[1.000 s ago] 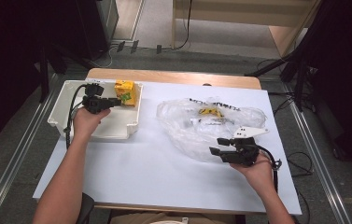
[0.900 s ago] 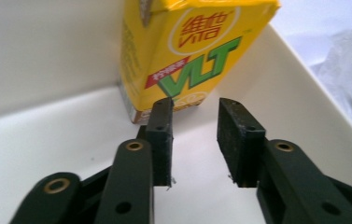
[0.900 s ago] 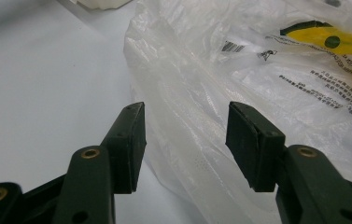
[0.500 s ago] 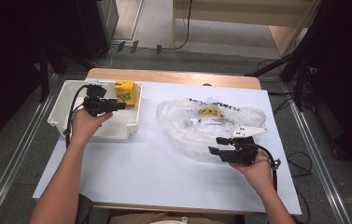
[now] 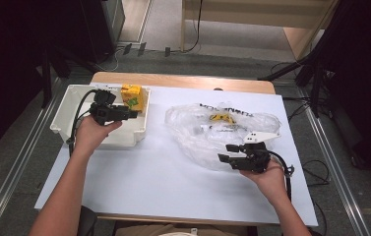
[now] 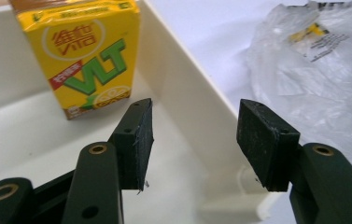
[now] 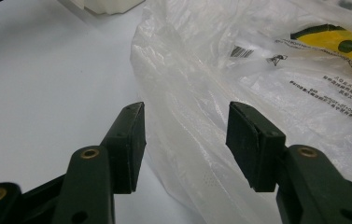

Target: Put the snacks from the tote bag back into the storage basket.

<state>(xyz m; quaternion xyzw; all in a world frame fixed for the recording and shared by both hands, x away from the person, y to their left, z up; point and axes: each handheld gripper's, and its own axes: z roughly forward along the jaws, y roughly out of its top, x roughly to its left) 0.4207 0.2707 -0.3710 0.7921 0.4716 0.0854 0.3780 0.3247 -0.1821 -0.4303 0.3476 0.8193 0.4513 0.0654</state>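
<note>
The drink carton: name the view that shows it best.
The left gripper view: the drink carton stands upright in the white tub, label readable. The high view shows it small in the tub's corner.

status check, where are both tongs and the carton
Left tongs have just been opening, nothing between them, carton upright in bin. Right tongs open at bag edge. Nothing in the way.

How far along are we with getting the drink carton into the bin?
Done: the yellow drink carton stands upright in the white bin, free of the left tool, whose jaws have just been opening with nothing between them. In hand: nothing; the right tool hangs open at the edge of the clear plastic bag. Left: probably whatever the bag holds, though I cannot tell.
</note>
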